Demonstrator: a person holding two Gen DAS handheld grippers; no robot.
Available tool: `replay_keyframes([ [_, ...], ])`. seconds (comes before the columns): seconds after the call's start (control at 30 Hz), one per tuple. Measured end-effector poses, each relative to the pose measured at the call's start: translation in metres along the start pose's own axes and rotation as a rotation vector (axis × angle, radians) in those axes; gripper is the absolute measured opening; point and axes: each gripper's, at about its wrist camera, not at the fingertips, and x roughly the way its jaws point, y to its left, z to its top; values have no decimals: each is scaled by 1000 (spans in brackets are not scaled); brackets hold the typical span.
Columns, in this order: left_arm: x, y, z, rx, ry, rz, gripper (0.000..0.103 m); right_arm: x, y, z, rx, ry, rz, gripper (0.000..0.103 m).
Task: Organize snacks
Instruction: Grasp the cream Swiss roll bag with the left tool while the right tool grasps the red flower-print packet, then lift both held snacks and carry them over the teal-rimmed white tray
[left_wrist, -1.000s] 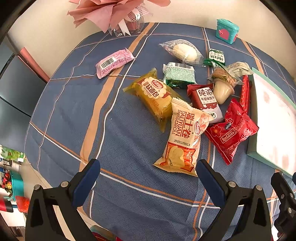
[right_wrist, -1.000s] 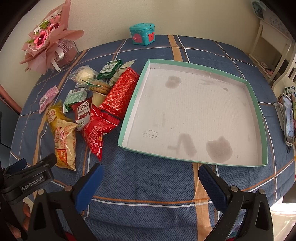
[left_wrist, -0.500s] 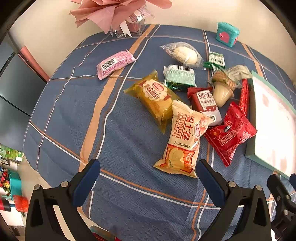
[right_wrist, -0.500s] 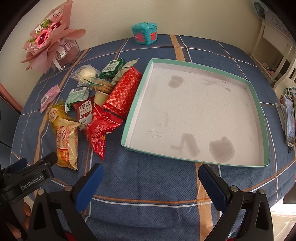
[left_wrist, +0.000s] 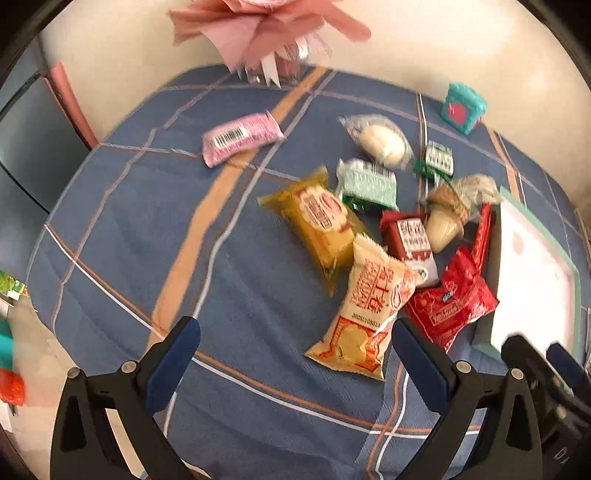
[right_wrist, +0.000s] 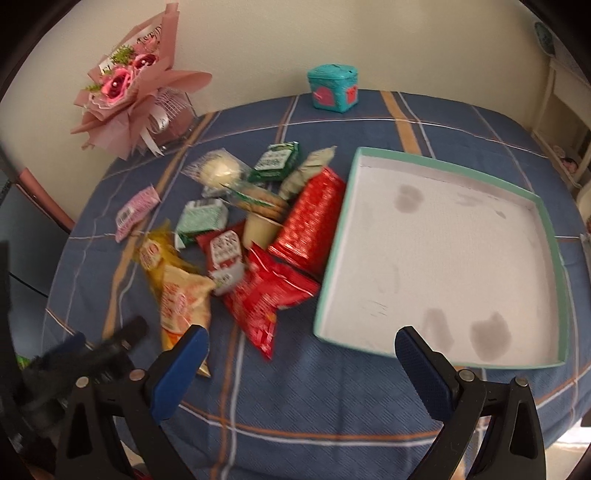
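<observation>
Eleven or so wrapped snacks, none yet sorted: we log them view by view. Left wrist view: our left gripper (left_wrist: 295, 354) is spread wide and holds nothing, hovering over the table's (left_wrist: 147, 240) near edge. Just ahead lies the cream swiss-roll pack (left_wrist: 365, 314), overlapping the yellow cake pack (left_wrist: 317, 221); beside them sit the red milk-tablet pack (left_wrist: 410, 240), the red nut bag (left_wrist: 450, 306), a jelly cup (left_wrist: 441, 225), a green-and-white pack (left_wrist: 367, 184) and a clear-wrapped bun (left_wrist: 380, 142). The pink bar (left_wrist: 242, 138) lies apart, toward the far left edge. Right wrist view: our right gripper (right_wrist: 301, 360) is likewise spread and empty, near the near edge. The teal-rimmed tray (right_wrist: 550, 229) fills the table's right half with nothing in it; the long red pack (right_wrist: 310, 221) lies just beside its left wall. A bouquet (right_wrist: 129, 99) and teal tin (right_wrist: 334, 92) stand at the far edge. We judge the task barely begun: every snack remains outside the tray.
</observation>
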Motion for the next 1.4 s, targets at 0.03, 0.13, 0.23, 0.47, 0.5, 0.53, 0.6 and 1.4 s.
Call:
replay_keyframes([
  [0.03,4,-1,1,11,12,5,102,3,2,3,5,4,16,94],
  [0.13,9,-3,3,24,18,28,102,13,4,12,35,18,53,84],
  [0.23,16,-6,4,35,34,-20,100,23,4,17,61,41,82,80],
  [0.47,33,-20,11,79,65,-71,92,40,11,22,81,87,104,64],
  [0.5,36,-22,11,86,66,-70,90,42,12,22,82,92,102,63],
  [0.53,37,-23,11,81,78,-88,88,44,13,22,85,99,98,62],
  [0.6,42,-24,10,75,107,-116,79,49,13,22,90,112,91,60],
  [1.4,62,-48,15,64,178,-181,37,86,21,28,99,179,66,55],
])
